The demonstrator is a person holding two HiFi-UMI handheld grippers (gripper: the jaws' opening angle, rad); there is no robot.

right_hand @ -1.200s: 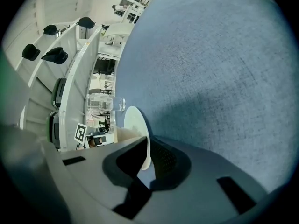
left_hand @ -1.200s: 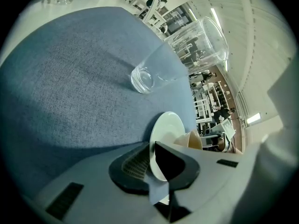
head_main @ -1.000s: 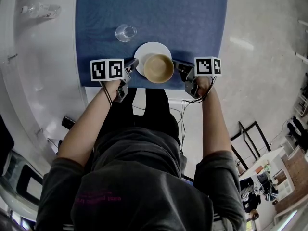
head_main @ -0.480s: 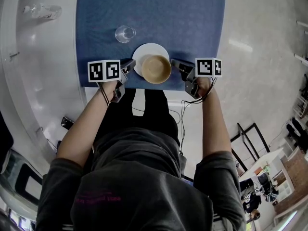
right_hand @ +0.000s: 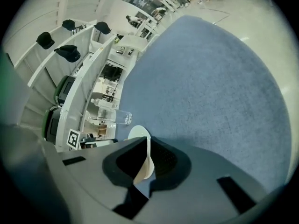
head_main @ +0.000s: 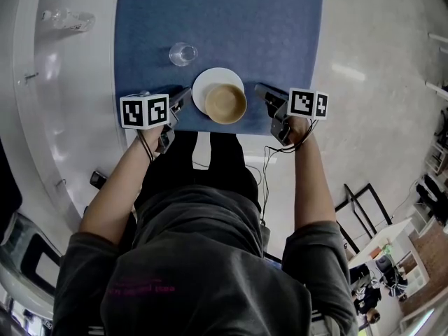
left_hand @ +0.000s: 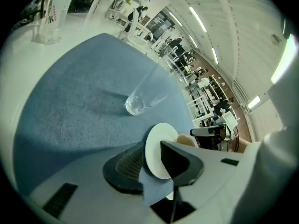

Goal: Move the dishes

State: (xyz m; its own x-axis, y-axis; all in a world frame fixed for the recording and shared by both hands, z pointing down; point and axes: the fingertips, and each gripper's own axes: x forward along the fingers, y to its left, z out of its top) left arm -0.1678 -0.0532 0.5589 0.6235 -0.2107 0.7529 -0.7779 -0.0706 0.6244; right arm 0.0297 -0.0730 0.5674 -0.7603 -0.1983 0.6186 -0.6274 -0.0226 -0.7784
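A tan bowl (head_main: 225, 103) sits on a white plate (head_main: 210, 82) near the front edge of the blue table (head_main: 280, 33). My left gripper (head_main: 185, 93) hangs just left of the plate, a little apart from its rim. Its jaws have just been opening and stand open; the plate (left_hand: 156, 148) shows beyond the gap, and no pad touches it. My right gripper (head_main: 258, 88) is to the right of the bowl, with blue table showing between them. It is shut to a thin slit, through which a sliver of bowl (right_hand: 148, 168) shows, not gripped.
A clear drinking glass (head_main: 183, 53) stands behind and left of the plate, also seen as glass (left_hand: 140, 99) and glass (right_hand: 114, 117). A plastic bottle (head_main: 66, 18) lies on the white counter (head_main: 63, 117) to the left. The table's front edge (head_main: 224, 130) runs just below the dishes.
The left gripper let go of the plate's left rim, opened and drew back to the left. The right gripper pulled away from the bowl to the right. Plate and bowl stayed put.
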